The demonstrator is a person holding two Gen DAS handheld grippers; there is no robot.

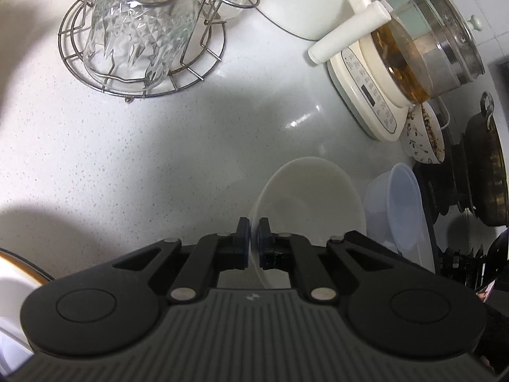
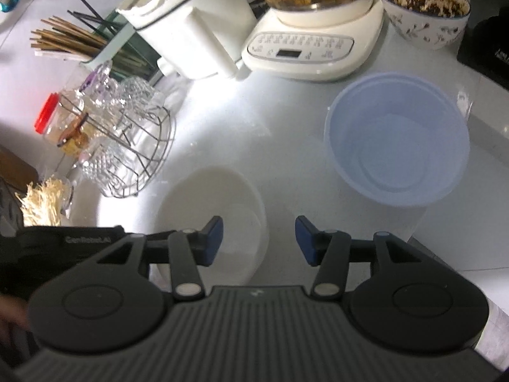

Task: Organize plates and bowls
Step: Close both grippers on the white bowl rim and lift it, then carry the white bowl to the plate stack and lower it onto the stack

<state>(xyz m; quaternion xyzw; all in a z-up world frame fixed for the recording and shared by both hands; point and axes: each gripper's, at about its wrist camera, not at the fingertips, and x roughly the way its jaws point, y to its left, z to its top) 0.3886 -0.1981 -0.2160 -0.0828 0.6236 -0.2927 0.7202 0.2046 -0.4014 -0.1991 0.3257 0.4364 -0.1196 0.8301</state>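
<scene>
My left gripper [image 1: 254,226] is shut on the near rim of a white bowl [image 1: 310,200], one pad inside and one outside the wall. The same white bowl [image 2: 213,210] shows in the right wrist view on the white counter. A pale blue plastic bowl [image 2: 396,141] stands to its right and also shows in the left wrist view [image 1: 397,207]. My right gripper [image 2: 258,237] is open and empty, hovering over the right edge of the white bowl. A white plate with a gold rim [image 1: 19,273] shows at the lower left.
A wire rack with cut-glass cups [image 1: 140,35] stands at the back left. An electric tea kettle on its base [image 1: 407,60], a patterned bowl of dried bits [image 2: 424,9], a chopstick holder [image 2: 92,44] and a dark pot [image 1: 483,165] line the back and right.
</scene>
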